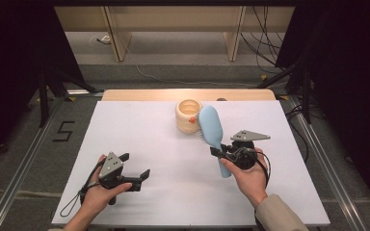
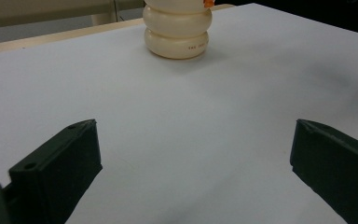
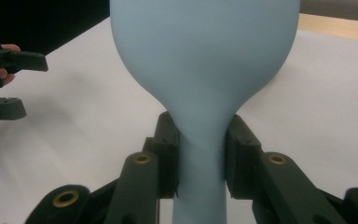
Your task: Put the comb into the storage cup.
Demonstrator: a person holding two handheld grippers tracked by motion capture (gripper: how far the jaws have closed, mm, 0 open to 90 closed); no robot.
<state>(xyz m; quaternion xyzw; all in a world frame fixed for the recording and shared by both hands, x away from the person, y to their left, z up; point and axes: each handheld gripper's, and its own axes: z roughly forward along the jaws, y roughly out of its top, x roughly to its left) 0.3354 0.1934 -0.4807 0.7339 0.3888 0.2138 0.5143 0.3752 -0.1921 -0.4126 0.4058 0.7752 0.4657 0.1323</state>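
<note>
- The hairbrush (image 1: pixel 213 132), pale blue, sits clamped at its neck in the right gripper (image 1: pixel 218 153), right of the mat's middle.
- Its long axis runs from about 5 o'clock at the handle end to about 11 o'clock at the head, seen from above; the bristles face left.
- The head's tip lies just beside the cream ribbed cup (image 1: pixel 188 116), toward 12 o'clock on the white mat (image 1: pixel 139 134).
- In the right gripper view, both pads (image 3: pixel 168 154) press the narrow neck under the wide head.
- The left gripper (image 1: pixel 136 168) rests at about 8 o'clock, jaws spread wide, holding nothing, well apart from the brush.
</note>
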